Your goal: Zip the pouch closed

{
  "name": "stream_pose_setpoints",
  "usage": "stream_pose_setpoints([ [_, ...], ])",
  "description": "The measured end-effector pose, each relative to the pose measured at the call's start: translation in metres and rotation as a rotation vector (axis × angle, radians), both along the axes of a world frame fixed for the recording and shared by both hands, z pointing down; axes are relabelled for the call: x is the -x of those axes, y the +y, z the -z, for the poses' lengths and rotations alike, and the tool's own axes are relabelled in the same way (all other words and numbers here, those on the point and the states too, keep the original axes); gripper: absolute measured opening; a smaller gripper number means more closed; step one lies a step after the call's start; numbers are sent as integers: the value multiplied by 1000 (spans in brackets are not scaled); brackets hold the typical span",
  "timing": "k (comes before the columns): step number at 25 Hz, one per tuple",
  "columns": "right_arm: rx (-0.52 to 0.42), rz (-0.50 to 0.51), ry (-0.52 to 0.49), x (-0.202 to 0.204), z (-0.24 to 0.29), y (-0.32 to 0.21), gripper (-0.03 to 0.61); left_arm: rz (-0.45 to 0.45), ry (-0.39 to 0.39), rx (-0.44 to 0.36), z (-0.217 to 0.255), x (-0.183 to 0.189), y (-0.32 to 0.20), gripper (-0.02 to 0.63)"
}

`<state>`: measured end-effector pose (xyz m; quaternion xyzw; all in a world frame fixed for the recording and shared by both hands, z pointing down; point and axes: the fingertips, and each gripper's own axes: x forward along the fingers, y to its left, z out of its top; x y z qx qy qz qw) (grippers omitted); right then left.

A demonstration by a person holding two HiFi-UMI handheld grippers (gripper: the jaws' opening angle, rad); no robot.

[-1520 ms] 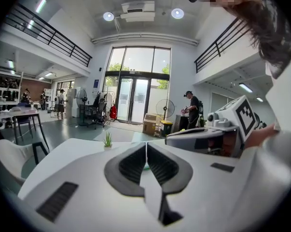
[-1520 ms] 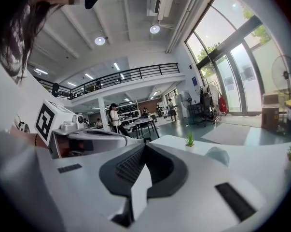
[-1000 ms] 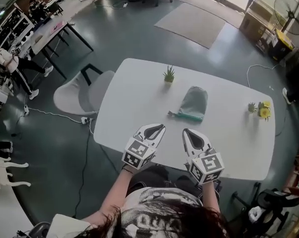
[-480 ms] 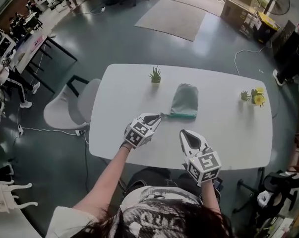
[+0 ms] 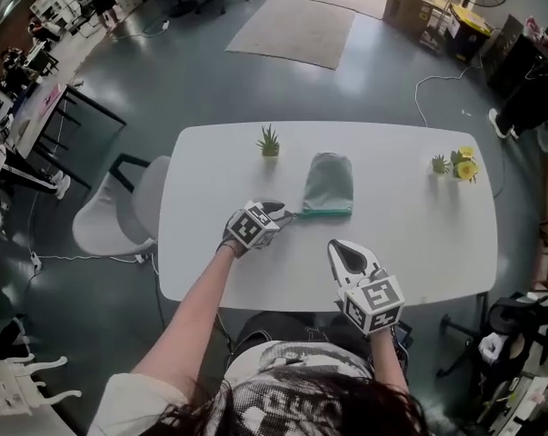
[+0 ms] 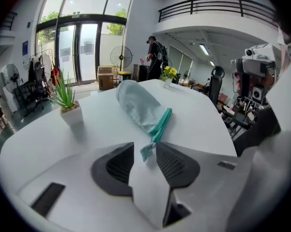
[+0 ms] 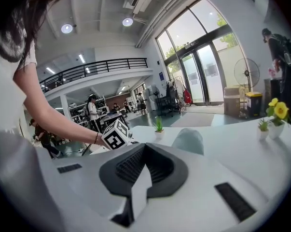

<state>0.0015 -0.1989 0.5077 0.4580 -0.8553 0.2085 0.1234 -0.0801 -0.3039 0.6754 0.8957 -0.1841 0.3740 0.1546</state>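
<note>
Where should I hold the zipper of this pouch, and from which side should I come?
Grip the small pull tab at the left end of the teal zipper. It sticks out free of the pouch toward the left claw, whose jaws are opening around it, so come from the left, in line with the zipper.
</note>
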Motion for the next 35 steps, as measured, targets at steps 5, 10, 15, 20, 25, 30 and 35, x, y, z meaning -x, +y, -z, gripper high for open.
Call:
stream_pose_setpoints([
  [5, 15, -1, 10, -1, -4, 1, -3, -22, 15, 103, -12, -5, -2, 114],
  [10, 26, -6, 20, -7, -9, -1, -3, -64, 63, 155, -8, -12, 11, 39],
  [15, 48, 2, 36, -5, -22, -2, -2, -73, 105, 166, 9, -19, 37, 18],
  [20, 73, 70, 73, 5, -53, 1, 0, -59, 138, 168, 15, -30, 65, 18],
  [25, 167, 166, 148, 20, -101, 14, 89, -14, 202, 173, 27, -40, 88, 17],
  [30, 204, 227, 207, 28, -131, 20, 126, 12, 247, 178, 39, -46, 106, 17],
  [35, 203, 257, 187, 35, -135, 21, 135, 17, 268, 182, 48, -46, 120, 17],
])
